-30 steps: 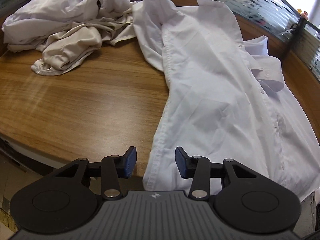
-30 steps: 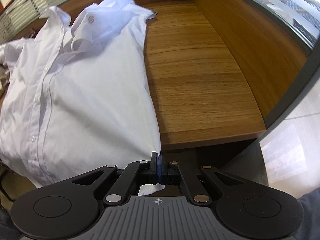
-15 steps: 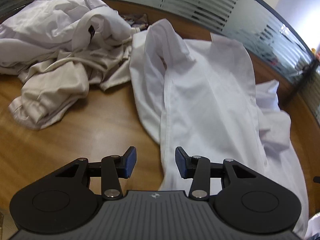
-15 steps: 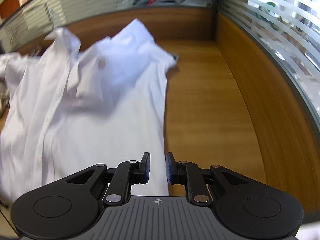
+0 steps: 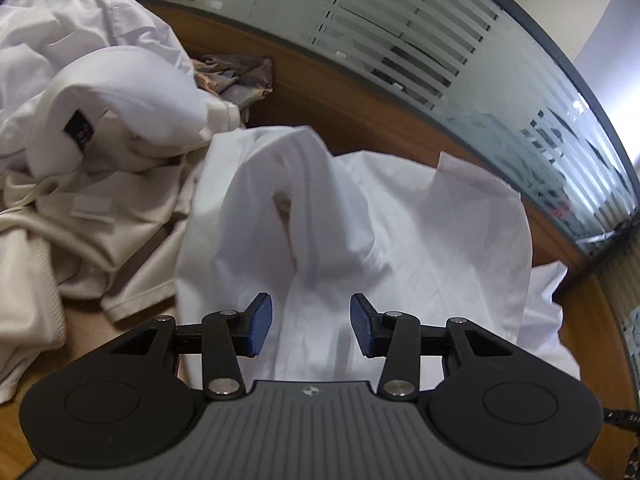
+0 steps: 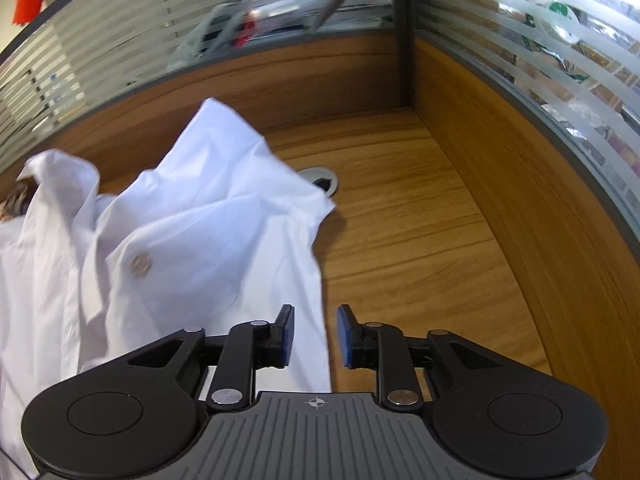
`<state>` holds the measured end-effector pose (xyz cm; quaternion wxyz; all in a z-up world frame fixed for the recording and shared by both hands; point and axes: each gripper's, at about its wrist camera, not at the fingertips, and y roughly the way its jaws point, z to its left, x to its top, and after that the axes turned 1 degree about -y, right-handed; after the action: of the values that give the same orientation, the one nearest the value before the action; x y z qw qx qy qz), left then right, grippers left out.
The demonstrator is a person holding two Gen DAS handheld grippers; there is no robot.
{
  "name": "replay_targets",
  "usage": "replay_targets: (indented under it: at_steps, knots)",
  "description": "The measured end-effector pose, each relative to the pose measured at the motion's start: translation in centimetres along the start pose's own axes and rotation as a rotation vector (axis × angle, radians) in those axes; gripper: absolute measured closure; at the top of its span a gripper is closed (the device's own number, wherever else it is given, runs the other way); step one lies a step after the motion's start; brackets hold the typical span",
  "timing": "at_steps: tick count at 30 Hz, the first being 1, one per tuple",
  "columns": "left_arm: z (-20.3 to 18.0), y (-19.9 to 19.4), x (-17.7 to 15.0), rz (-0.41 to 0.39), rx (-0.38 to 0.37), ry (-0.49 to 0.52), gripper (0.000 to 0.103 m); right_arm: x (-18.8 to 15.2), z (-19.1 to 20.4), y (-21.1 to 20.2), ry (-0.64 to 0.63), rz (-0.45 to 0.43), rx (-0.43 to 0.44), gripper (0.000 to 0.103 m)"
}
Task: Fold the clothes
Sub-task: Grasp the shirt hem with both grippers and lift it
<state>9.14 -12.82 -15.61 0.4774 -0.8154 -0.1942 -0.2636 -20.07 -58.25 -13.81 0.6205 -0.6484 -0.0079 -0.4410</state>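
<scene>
So a second ago the right gripper (image 6: 314, 336) was pinching the white shirt (image 5: 400, 248)'s hem; now its jaws are spread and empty. The left gripper (image 5: 310, 326) hangs spread too. The shirt lies rumpled on the desk (image 6: 420, 240), just right of the clothes pile (image 5: 80, 140), probably ready for regripping.

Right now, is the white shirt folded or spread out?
Spread out, not folded: the white shirt lies open and rumpled across the desk.
</scene>
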Motion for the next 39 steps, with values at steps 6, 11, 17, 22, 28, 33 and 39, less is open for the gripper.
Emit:
replay_targets:
  at_steps: [6, 11, 17, 22, 28, 33, 39]
  knots:
    - [-1.0, 1.9, 1.4, -0.027, 0.03, -0.049, 0.054, 2.5, -2.8, 4.5, 0.146, 0.018, 0.075, 0.069]
    - [-1.4, 2.9, 1.8, -0.057, 0.07, -0.104, 0.054, 4.0, -3.4, 9.0, 0.19, 0.043, 0.123, 0.065]
    - [-1.4, 3.6, 1.9, -0.073, 0.129, -0.107, 0.054, 4.8, -3.1, 11.9, 0.213, 0.058, 0.182, 0.067]
    - [-1.9, 2.6, 2.0, -0.119, 0.158, -0.054, 0.102, 5.3, -2.1, 11.9, 0.165, 0.047, 0.174, 0.097]
    - [-0.9, 0.3, 4.7, -0.137, 0.183, -0.094, 0.102, 7.0, -1.2, 8.7, 0.064, -0.032, 0.079, 0.098]
    - [-1.4, 3.3, 6.2, -0.082, 0.187, 0.018, 0.102, 7.6, -0.6, 7.6, -0.018, -0.062, 0.031, 0.098]
    - [-0.8, 6.2, 6.8, 0.01, 0.121, 0.058, 0.083, 7.3, -0.8, 6.8, -0.065, -0.065, 0.03, 0.097]
